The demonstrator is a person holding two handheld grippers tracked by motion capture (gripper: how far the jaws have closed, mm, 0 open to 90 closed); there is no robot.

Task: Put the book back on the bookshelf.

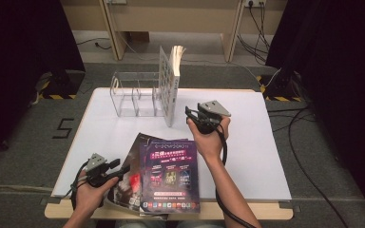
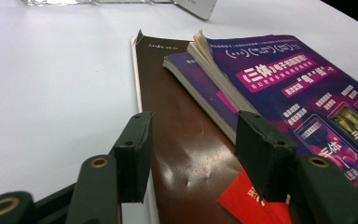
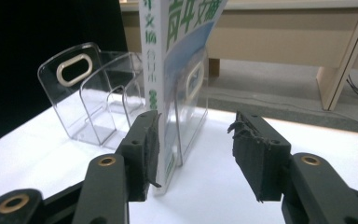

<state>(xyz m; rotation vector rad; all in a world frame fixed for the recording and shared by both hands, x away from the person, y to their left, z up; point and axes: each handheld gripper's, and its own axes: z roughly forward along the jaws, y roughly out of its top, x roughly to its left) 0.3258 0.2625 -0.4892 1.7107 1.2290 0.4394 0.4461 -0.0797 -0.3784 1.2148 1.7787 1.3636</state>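
Note:
An upright book [image 1: 168, 85] with a grid-patterned cover stands at the right end of a clear acrylic rack [image 1: 133, 95] at the back of the white table [image 1: 252, 152]. My right gripper [image 1: 189, 115] hovers open just right of that book. In the right gripper view the book [image 3: 182, 70] rises just ahead of the open gripper [image 3: 193, 123], its lower edge close by the left jaw, no pad pressing it. A purple book [image 1: 171, 175] tops a small stack at the front edge. My left gripper [image 1: 126, 170] rests open at the stack's left, jaws over the brown cover [image 2: 182, 140].
The rack's left slots [image 3: 88, 93] stand empty. A second purple book [image 2: 191, 79] lies between the brown cover and the top purple book [image 2: 298, 84]. Bare table lies right of my right hand. Black curtains, cables [image 1: 309, 142] and wooden furniture legs [image 1: 230, 38] surround the table.

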